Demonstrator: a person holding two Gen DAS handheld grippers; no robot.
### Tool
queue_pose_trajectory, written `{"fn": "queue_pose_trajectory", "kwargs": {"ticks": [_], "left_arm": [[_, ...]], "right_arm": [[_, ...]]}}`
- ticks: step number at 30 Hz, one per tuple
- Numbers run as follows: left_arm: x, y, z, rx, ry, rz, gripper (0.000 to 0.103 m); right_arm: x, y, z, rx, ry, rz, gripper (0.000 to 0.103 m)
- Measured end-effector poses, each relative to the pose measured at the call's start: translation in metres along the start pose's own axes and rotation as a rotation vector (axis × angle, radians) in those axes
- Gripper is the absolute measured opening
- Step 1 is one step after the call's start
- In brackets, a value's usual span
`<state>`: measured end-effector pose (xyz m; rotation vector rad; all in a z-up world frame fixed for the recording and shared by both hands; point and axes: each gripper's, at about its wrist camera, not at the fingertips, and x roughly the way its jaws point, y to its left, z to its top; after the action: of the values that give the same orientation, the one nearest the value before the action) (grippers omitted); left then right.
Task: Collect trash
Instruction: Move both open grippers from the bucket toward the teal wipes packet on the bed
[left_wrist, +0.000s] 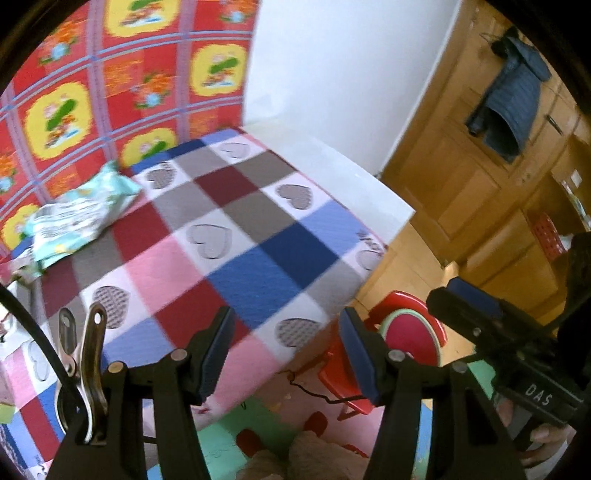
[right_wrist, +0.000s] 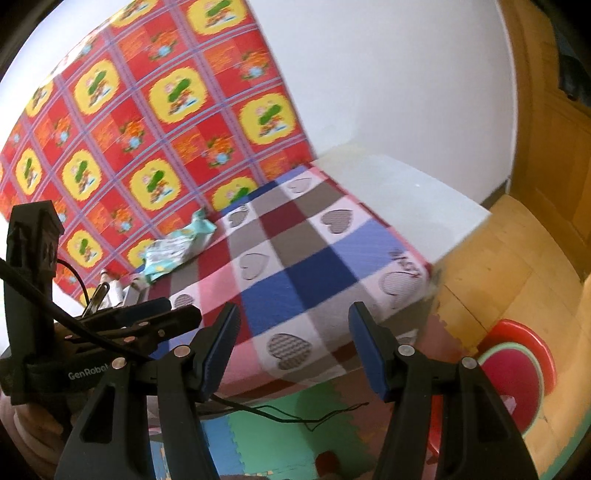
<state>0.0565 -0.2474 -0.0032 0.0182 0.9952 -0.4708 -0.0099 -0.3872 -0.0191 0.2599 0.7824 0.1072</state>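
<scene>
A crumpled pale teal and white wrapper (left_wrist: 81, 210) lies on the checked heart blanket (left_wrist: 236, 236), against the red and yellow patterned cloth on the wall. The right wrist view shows the same wrapper (right_wrist: 177, 247) at the far left of the blanket (right_wrist: 295, 266). My left gripper (left_wrist: 288, 356) hangs open over the bed's near edge with nothing between its fingers, well short of the wrapper. My right gripper (right_wrist: 293, 350) is also open and empty, over the bed's near corner. The two grippers are side by side.
A red watermelon-pattern stool (left_wrist: 410, 332) stands on the floor right of the bed, above a coloured foam mat (right_wrist: 258, 443). A thin black wire (right_wrist: 295, 413) trails across the mat. A white board (left_wrist: 351, 177) borders the bed's far side. Wooden doors (left_wrist: 461, 166) with a hanging dark jacket (left_wrist: 509, 99) stand to the right.
</scene>
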Motion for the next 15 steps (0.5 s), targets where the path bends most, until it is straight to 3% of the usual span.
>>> {"fn": "queue_pose_trajectory", "kwargs": {"ticks": [15], "left_arm": [[-0.038,0.091,-0.004,-0.153,-0.059,0.110,0.062]], "right_arm": [[0.049,0.081,0.015,-0.099,0.055,0.103,0.062]]}}
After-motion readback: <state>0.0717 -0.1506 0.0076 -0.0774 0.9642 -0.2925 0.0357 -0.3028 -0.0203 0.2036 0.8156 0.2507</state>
